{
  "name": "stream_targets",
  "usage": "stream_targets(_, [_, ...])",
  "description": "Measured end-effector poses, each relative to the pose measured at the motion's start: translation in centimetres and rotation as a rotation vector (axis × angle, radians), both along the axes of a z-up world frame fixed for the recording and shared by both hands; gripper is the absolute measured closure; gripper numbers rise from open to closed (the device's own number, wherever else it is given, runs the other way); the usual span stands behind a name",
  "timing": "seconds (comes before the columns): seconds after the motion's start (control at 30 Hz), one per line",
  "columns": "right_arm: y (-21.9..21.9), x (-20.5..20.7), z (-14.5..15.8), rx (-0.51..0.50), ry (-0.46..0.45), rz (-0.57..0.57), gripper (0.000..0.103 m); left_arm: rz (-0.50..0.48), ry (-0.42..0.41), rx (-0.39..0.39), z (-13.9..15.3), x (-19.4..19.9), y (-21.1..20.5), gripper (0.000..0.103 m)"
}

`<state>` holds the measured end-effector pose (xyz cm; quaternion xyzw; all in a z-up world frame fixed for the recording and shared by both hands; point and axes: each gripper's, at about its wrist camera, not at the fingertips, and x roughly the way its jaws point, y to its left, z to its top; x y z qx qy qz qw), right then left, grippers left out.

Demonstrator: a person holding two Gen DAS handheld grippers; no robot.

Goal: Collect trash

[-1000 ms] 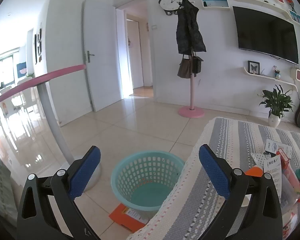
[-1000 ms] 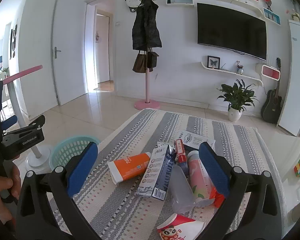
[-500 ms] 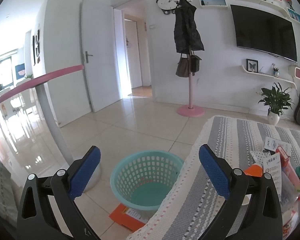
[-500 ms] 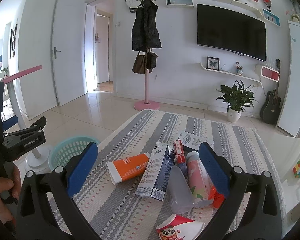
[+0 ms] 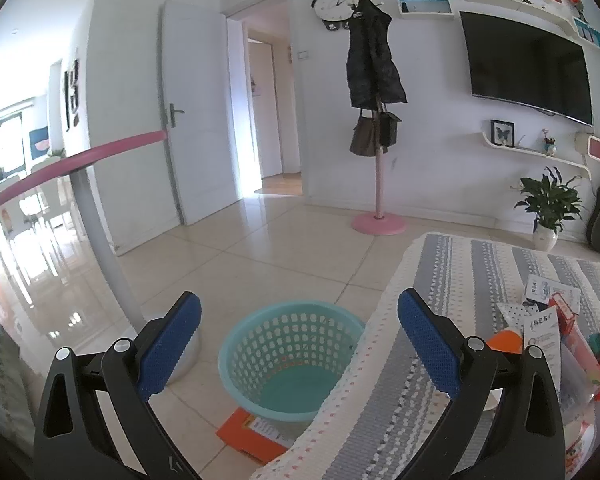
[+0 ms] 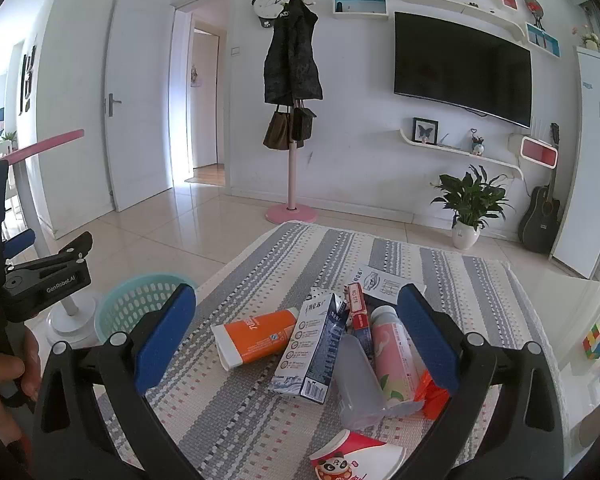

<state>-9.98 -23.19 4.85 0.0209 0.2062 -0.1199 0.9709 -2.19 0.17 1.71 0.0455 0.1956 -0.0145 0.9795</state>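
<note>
A dark coat (image 6: 292, 52) and brown bags hung on a pink-based coat stand (image 6: 291, 184) against the white wall. A black television (image 6: 462, 68) was mounted to its right, above a curved shelf (image 6: 460, 152). A potted plant (image 6: 468, 208) and guitar (image 6: 540, 216) stood on the floor.

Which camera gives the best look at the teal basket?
The left wrist view: the basket sits on the floor between the open left gripper fingers, its bottom visible. The right wrist view shows only part of its rim, behind a gripper finger.
</note>
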Motion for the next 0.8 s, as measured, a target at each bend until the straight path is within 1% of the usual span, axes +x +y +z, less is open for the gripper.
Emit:
stream_targets(0.23, [-0.3, 0.1, -0.2, 0.005, 0.005, -0.019, 0.007, -0.085, 0.033, -0.027, -0.3, 0.1, -0.5, 0.007])
stream_targets(0.4, [-0.2, 0.1, -0.3, -0.009, 0.007, -0.027, 0.007, -0.109, 0.028, -0.024, -0.5, -0.2, -0.8, 0.007])
stream_targets(0.57, [-0.1, 0.1, -0.5, -0.026, 0.014, -0.028, 0.013, -0.152, 0.028, -0.035, -0.8, -0.5, -1.3, 0.007])
stream_targets(0.67, [-0.4, 0.1, -0.8, -0.019, 0.023, -0.031, 0.016, -0.205, 0.029, -0.041, -1.1, -0.7, -2.0, 0.007])
stream_targets(0.8, [-1.4, -0.5, -1.0, 0.002, 0.021, -0.053, 0.021, -0.293, 0.058, -0.052, -1.4, -0.9, -3.2, 0.007])
